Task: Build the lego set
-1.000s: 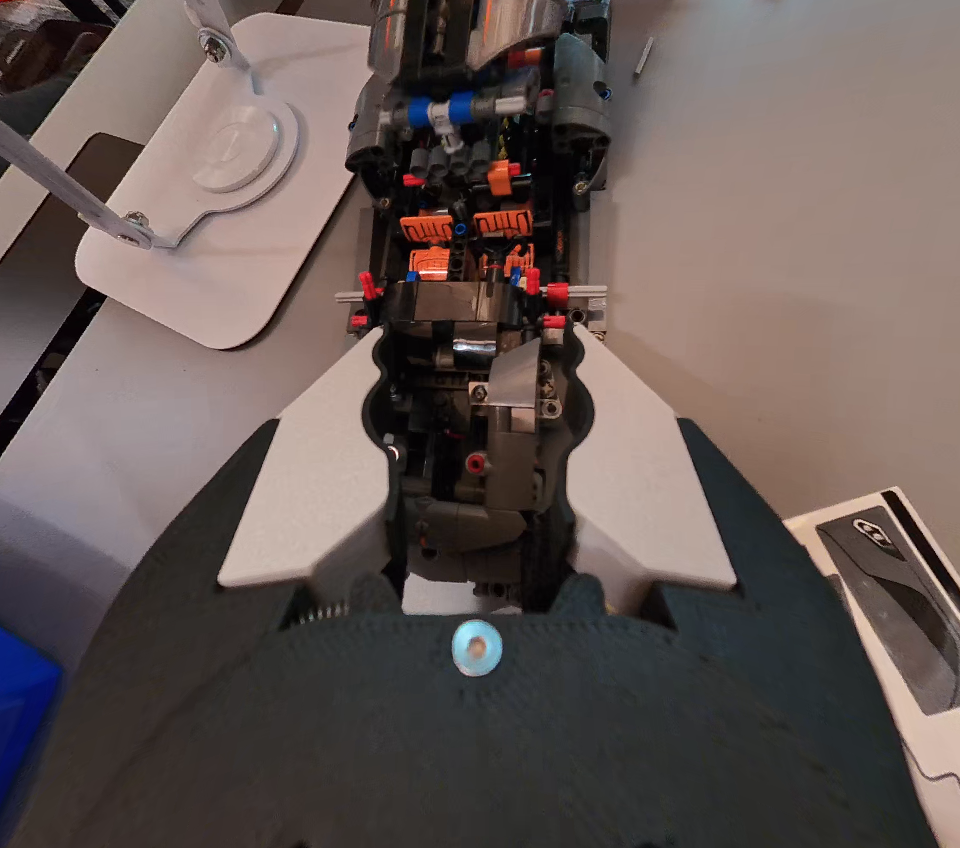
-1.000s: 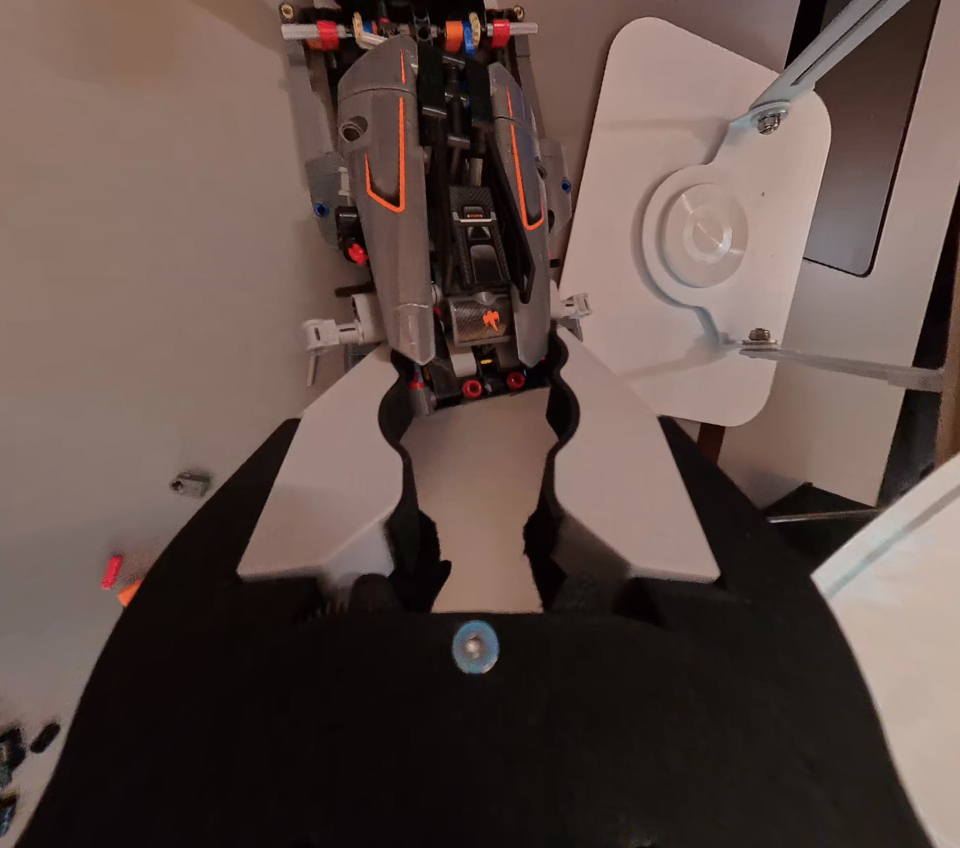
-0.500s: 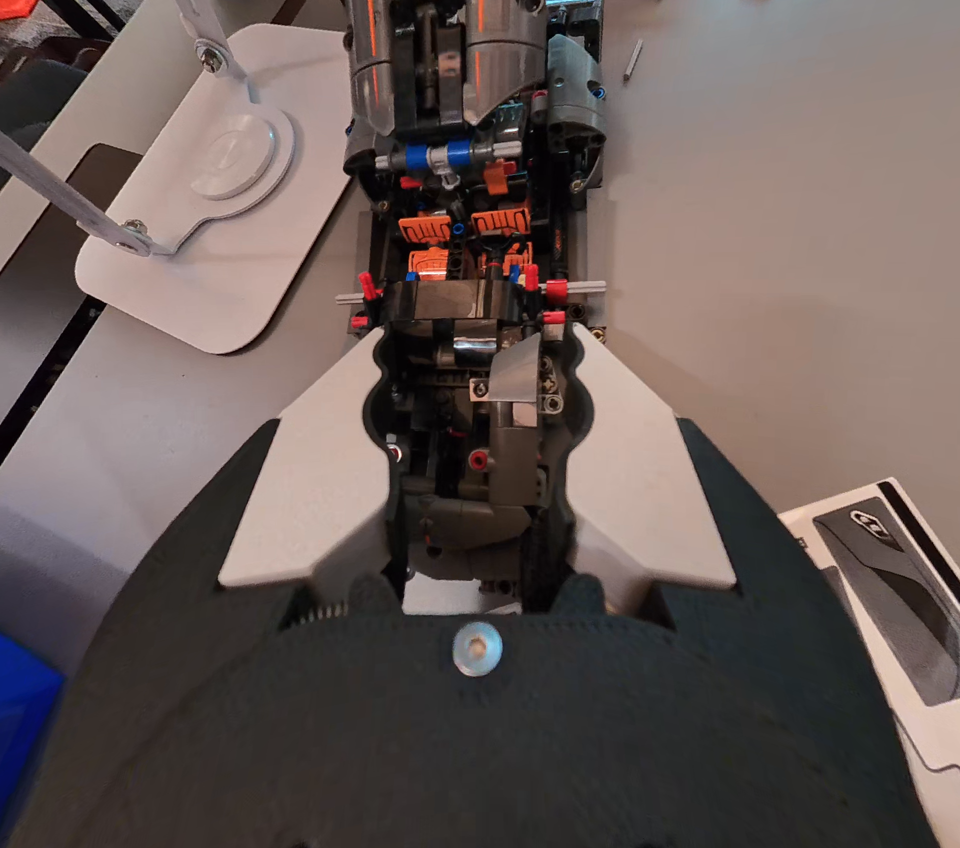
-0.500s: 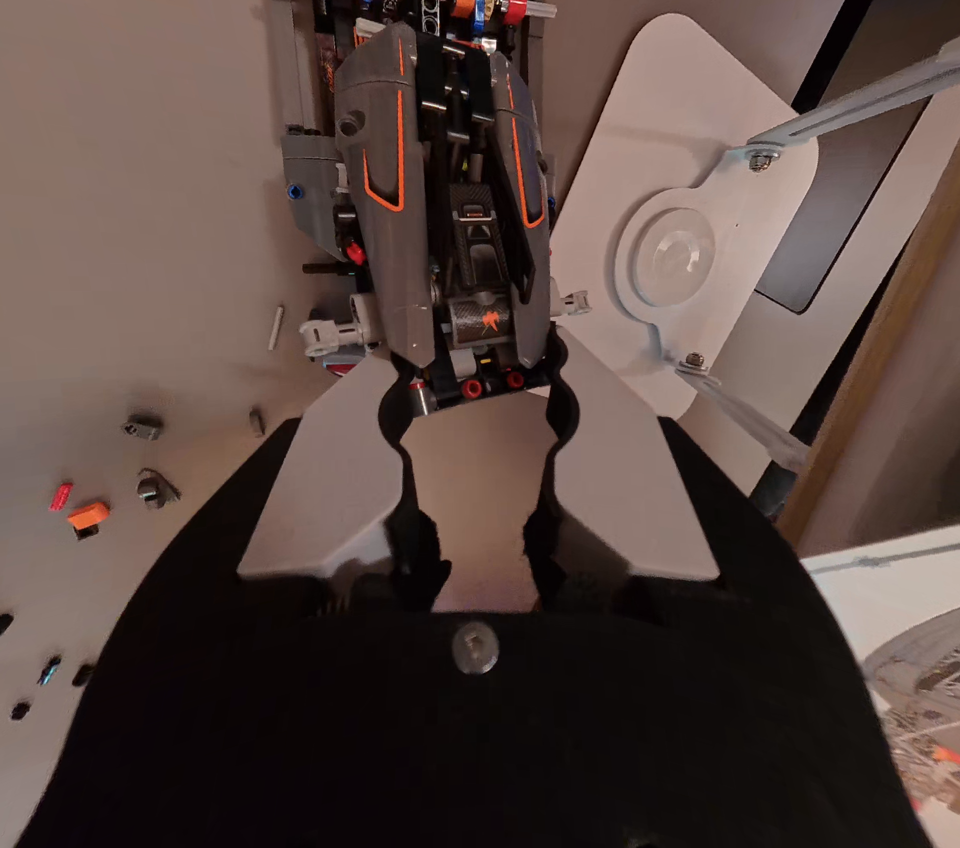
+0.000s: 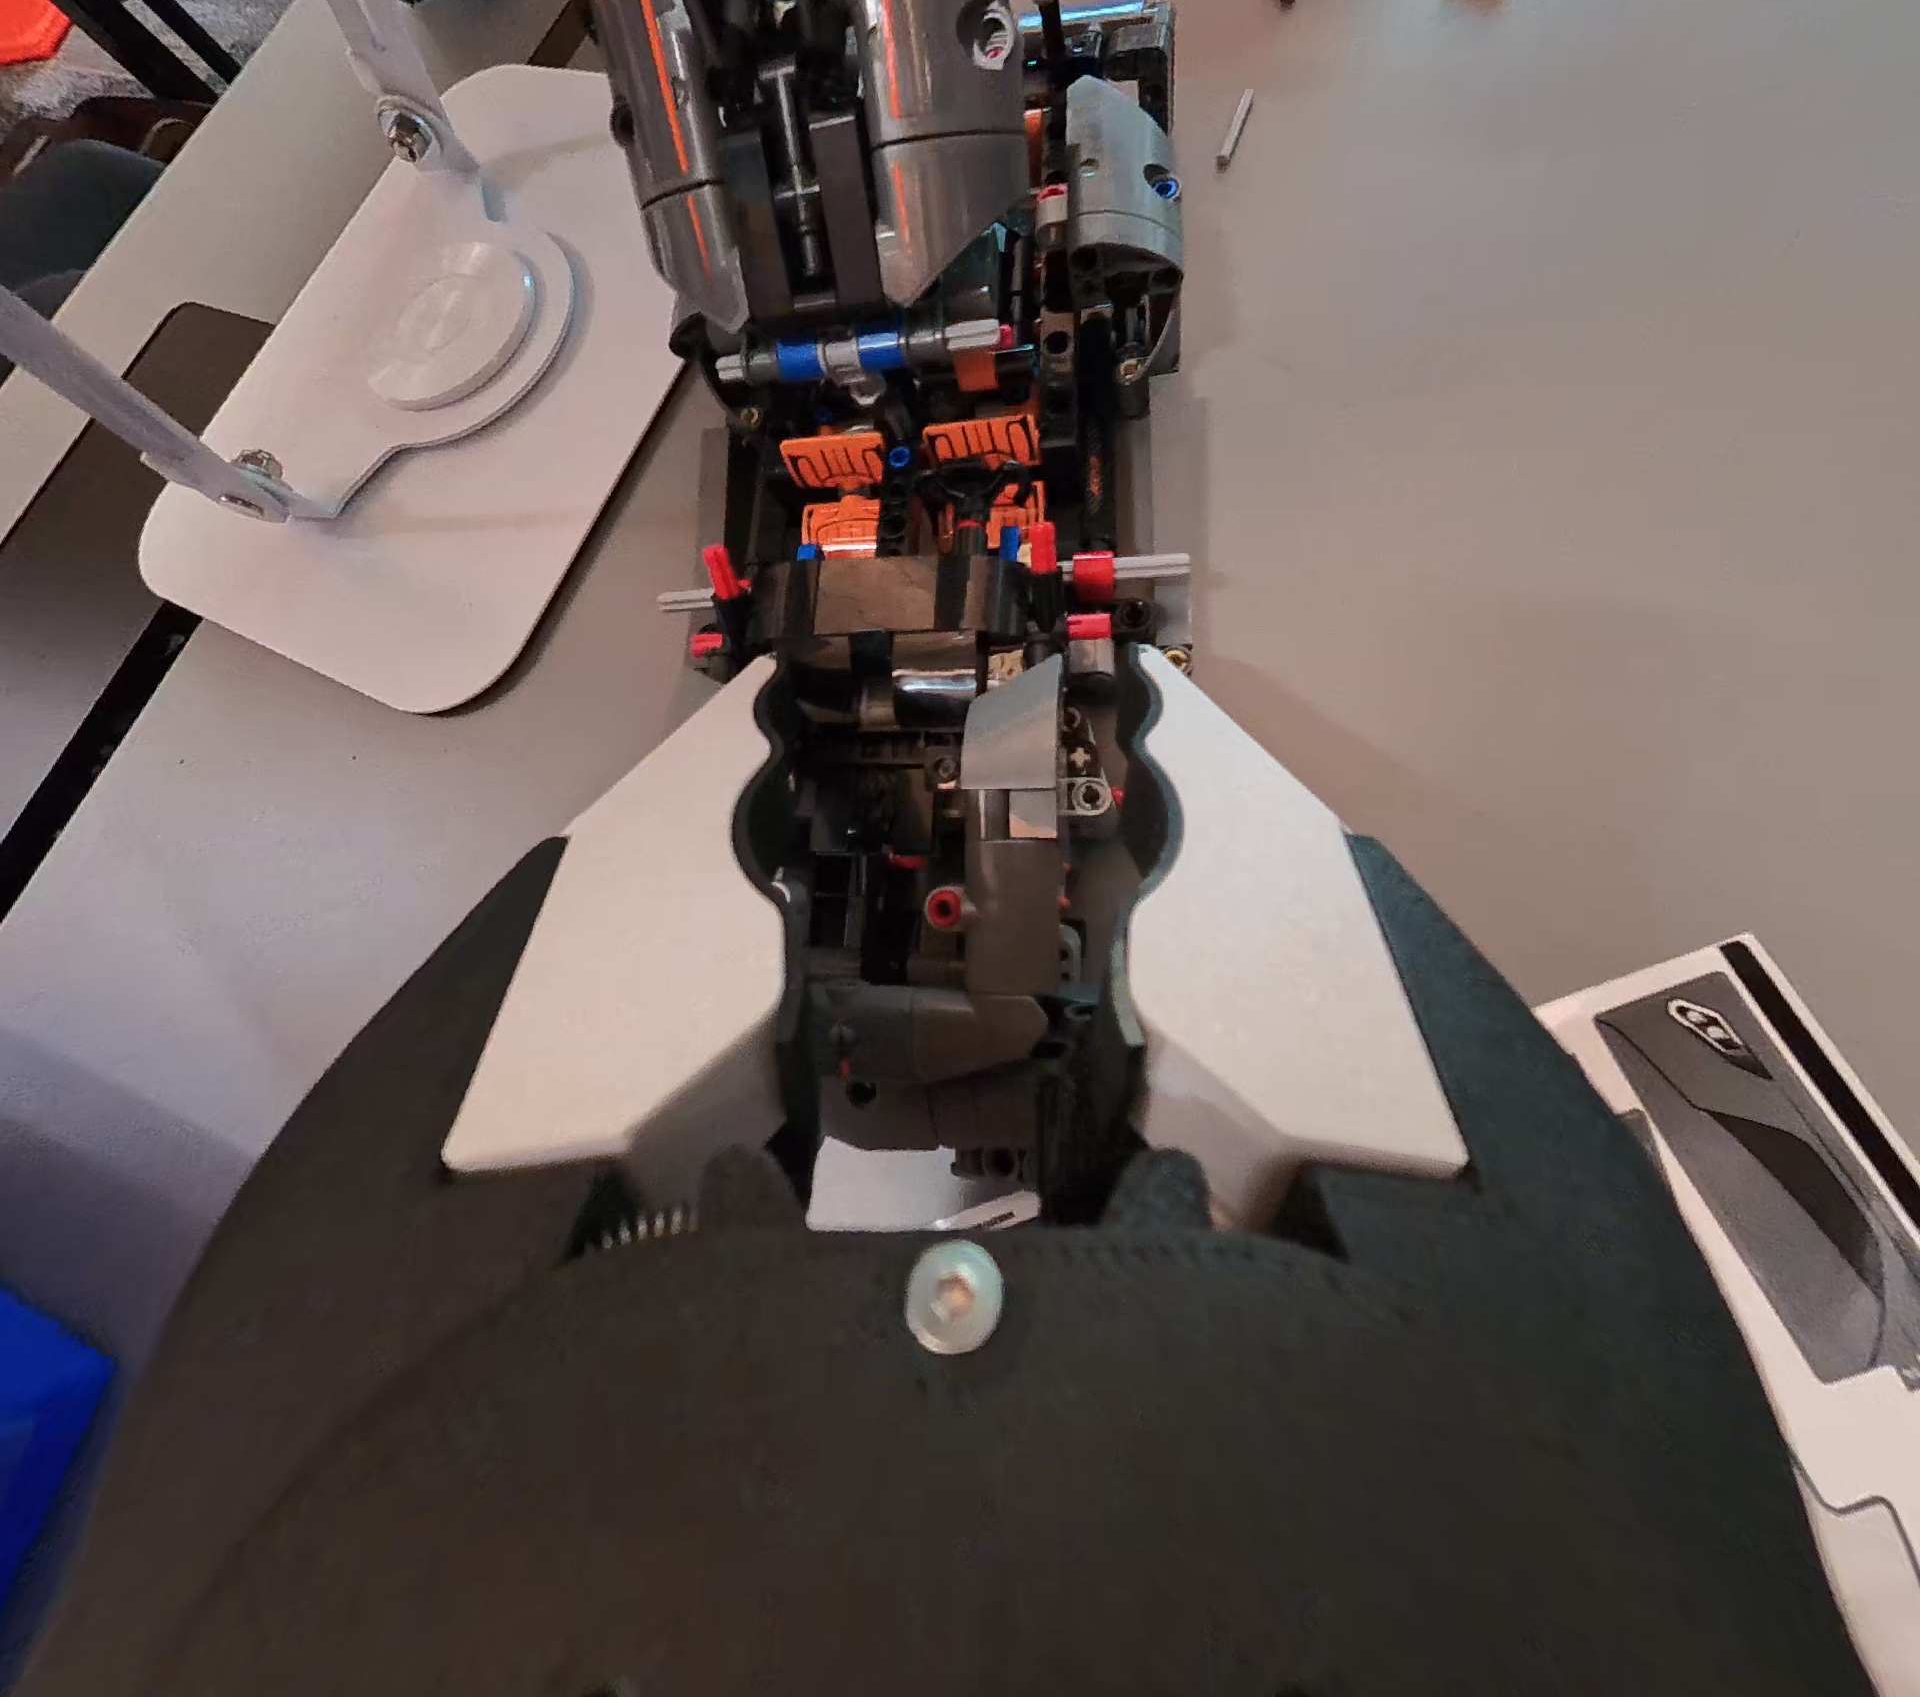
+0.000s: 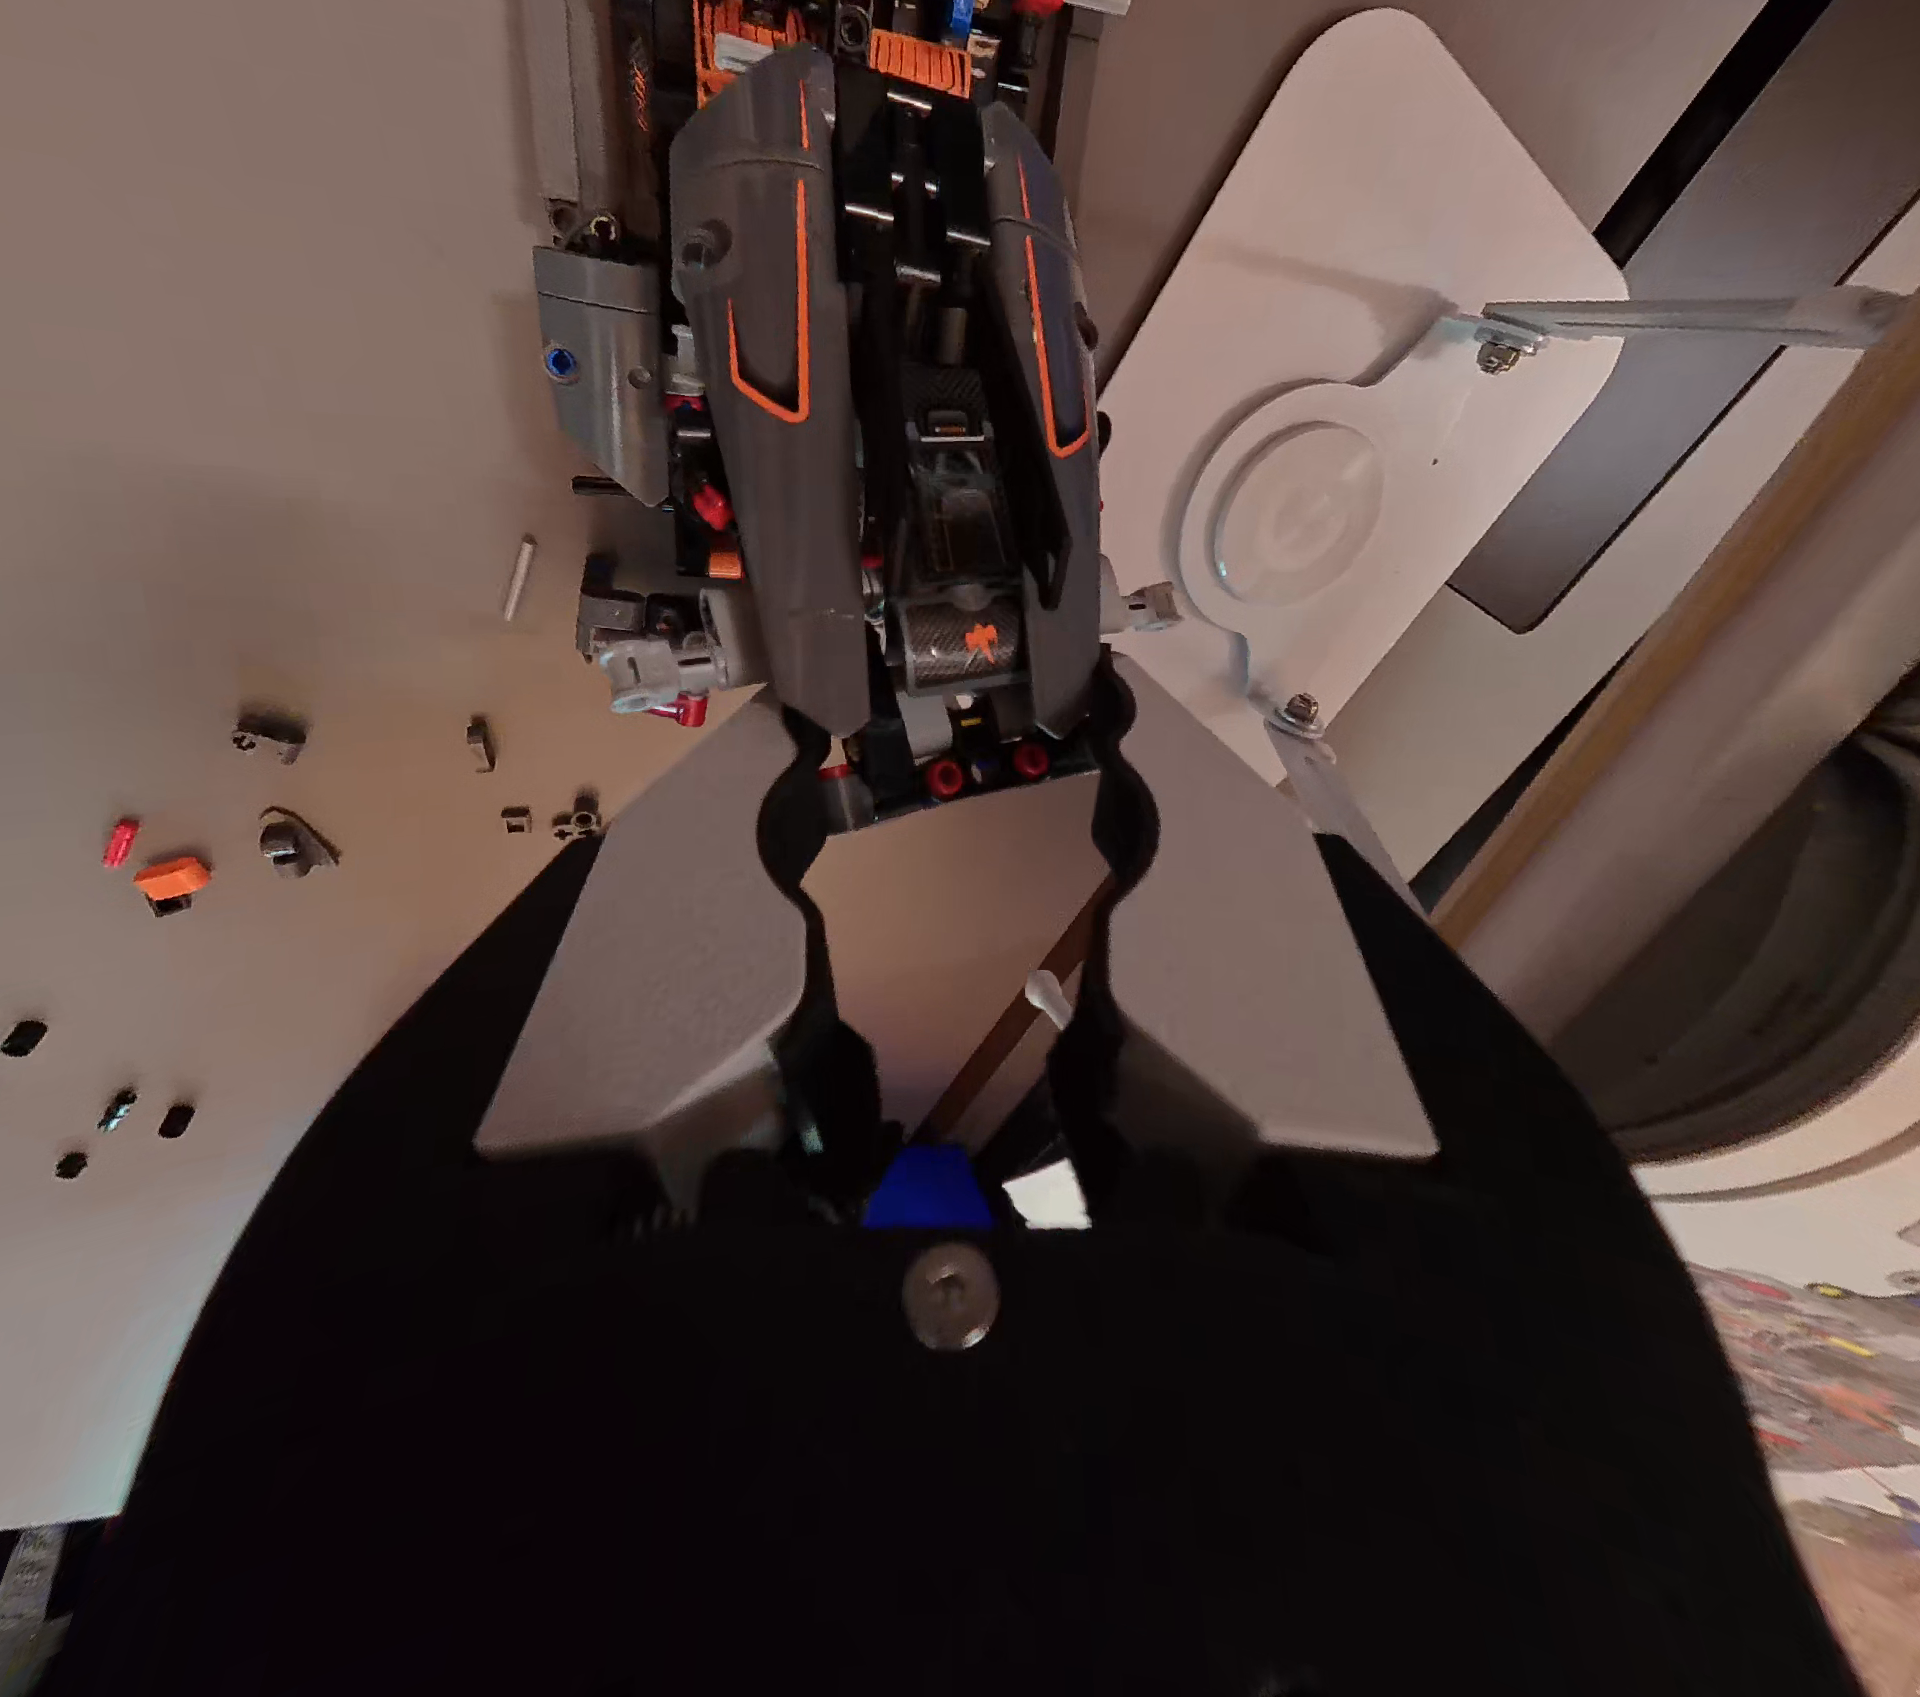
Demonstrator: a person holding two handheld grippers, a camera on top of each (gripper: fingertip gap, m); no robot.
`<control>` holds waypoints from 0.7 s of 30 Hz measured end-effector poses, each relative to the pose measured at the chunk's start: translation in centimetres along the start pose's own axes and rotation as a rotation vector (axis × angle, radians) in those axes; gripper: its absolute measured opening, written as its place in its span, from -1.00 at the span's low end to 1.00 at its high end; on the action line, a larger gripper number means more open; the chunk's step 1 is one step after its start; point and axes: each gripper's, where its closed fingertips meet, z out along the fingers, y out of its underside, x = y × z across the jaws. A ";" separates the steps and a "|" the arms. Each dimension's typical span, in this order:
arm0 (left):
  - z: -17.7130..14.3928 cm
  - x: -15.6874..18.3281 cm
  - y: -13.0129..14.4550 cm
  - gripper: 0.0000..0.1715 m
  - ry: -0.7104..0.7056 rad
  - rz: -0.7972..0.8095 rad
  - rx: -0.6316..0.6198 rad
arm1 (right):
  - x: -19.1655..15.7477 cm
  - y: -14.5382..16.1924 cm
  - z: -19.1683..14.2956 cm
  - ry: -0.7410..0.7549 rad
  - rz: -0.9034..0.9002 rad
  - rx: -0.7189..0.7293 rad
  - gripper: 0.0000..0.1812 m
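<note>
Left wrist view looks steeply down, close, along the lego car point(image 5: 914, 504) from one end. Right wrist view looks down from the opposite end, equally close. Both share the car and the white stand base point(image 5: 395, 442) point(image 6: 1351, 359), on opposite frame sides.

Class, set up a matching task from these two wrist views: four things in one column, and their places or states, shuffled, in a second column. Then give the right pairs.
Things:
1. left gripper
2. right gripper
3. white stand base
4. booklet

Places or states:
A. lies flat on the table beside the model
B. holds the model's dark chassis end between its fingers
C. at the lower right edge of the left wrist view
D. grips the grey-and-orange panel section at its fingertips

Pairs: 1-B, 2-D, 3-A, 4-C
</note>
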 end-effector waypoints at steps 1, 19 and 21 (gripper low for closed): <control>0.0 0.0 0.0 -0.30 -0.001 0.000 0.000 | -0.1 0.1 0.1 -0.001 0.009 0.003 -0.47; 0.3 0.5 -0.5 -0.33 0.008 -0.006 0.021 | -1.8 1.3 0.4 0.055 0.137 0.136 -0.47; 0.3 0.5 -0.6 -0.34 0.014 -0.007 0.026 | -2.0 1.4 0.4 0.065 0.140 0.139 -0.47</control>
